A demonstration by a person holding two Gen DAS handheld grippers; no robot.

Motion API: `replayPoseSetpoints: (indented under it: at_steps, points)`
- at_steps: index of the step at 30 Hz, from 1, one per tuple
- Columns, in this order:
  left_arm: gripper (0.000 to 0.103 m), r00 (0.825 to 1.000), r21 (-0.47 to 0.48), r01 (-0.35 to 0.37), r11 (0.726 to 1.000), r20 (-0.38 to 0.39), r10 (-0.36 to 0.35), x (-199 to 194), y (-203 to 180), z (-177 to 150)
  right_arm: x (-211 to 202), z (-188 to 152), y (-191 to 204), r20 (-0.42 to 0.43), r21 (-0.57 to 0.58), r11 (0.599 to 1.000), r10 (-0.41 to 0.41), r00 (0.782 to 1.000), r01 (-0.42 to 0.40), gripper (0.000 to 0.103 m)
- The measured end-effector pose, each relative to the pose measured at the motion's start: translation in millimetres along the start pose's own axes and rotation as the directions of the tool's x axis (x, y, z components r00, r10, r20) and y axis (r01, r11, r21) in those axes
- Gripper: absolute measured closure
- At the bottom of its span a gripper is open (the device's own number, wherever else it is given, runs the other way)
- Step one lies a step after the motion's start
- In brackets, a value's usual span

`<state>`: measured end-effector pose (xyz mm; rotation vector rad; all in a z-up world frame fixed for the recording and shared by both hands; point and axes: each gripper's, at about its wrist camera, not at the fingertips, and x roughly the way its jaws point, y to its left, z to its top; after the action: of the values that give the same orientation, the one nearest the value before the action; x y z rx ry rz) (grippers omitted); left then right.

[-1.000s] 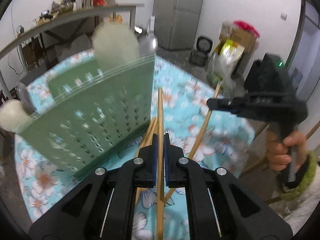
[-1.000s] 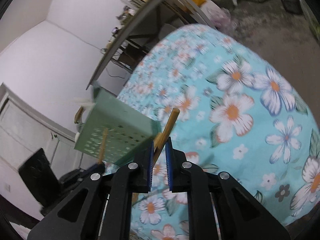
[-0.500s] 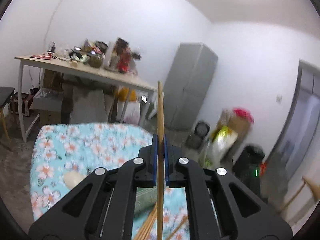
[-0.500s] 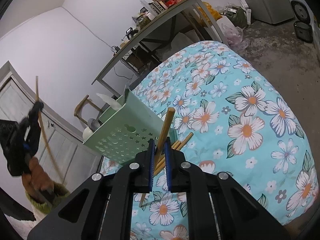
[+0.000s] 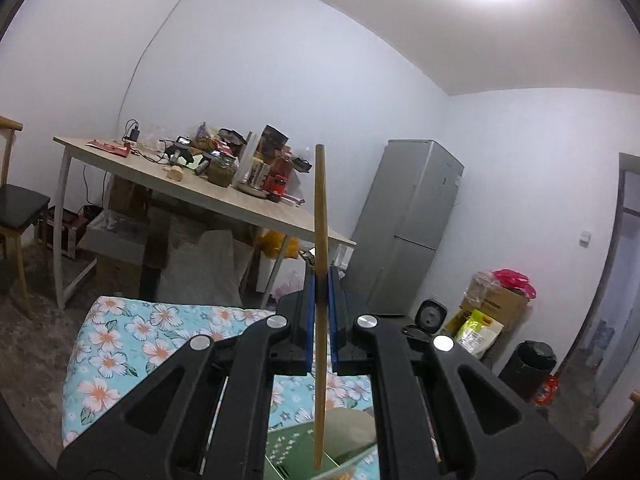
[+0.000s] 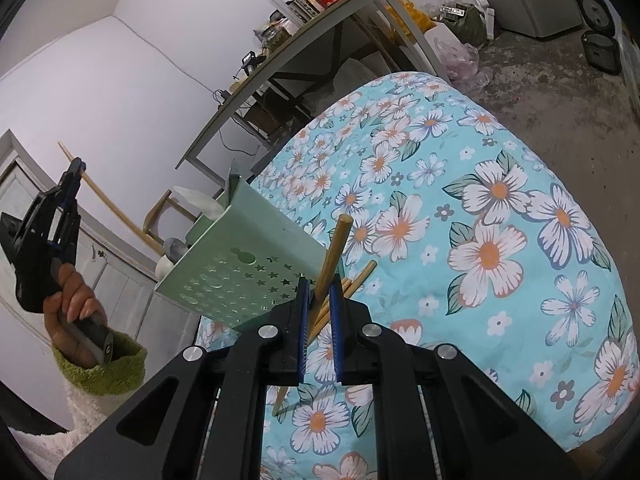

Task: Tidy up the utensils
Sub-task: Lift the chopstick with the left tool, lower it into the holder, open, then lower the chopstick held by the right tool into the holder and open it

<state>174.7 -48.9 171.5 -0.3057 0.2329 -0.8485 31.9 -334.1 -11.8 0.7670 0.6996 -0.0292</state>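
Pinching one bamboo chopstick [image 5: 320, 216] apiece, the left tool [image 5: 320, 300] hangs above the green utensil caddy [image 6: 240, 264], the right tool [image 6: 320, 300] seemingly beside it.

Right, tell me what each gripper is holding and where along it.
The left gripper clamps a chopstick around its middle. The right gripper clamps another chopstick nearer its thick upper end.
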Motion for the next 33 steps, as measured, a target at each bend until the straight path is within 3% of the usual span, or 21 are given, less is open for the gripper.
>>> replayPoseSetpoints:
  at_steps: [5, 11, 12, 15, 19, 25, 33]
  points:
    - [0.098, 0.998, 0.043, -0.055, 0.998, -0.031, 0.056, 16, 3, -20, 2, 0, -3, -0.004, 0.009, 1.000, -0.003, 1.000, 0.003, 0.092]
    - [0.097, 0.988, 0.029, -0.084, 0.996, -0.130, 0.087, 33, 16, -50, 1, 0, -2, -0.003, 0.002, 1.000, -0.004, 1.000, 0.004, 0.092]
    - [0.096, 0.987, 0.026, -0.081, 0.996, -0.138, 0.084, 33, 17, -53, 1, 1, 0, -0.002, -0.001, 1.000, -0.003, 1.000, 0.003, 0.092]
    - [0.077, 0.985, 0.026, -0.082, 0.996, -0.148, 0.085, 30, 19, -58, -1, 1, 4, 0.003, -0.015, 1.000, -0.005, 1.000, 0.005, 0.092]
    - [0.067, 0.984, 0.031, -0.089, 0.996, -0.151, 0.092, 20, 19, -63, -8, 0, 15, 0.022, -0.051, 0.999, -0.010, 1.000, 0.011, 0.093]
    - [0.053, 0.988, 0.039, -0.085, 0.996, -0.127, 0.090, -11, 14, -65, -33, 7, 44, 0.084, -0.143, 0.990, 0.006, 0.996, 0.006, 0.096]
    - [0.045, 0.983, 0.073, -0.093, 0.993, -0.154, 0.104, -54, 9, -82, -76, 14, 107, 0.193, -0.317, 0.948, 0.055, 0.980, 0.009, 0.097]
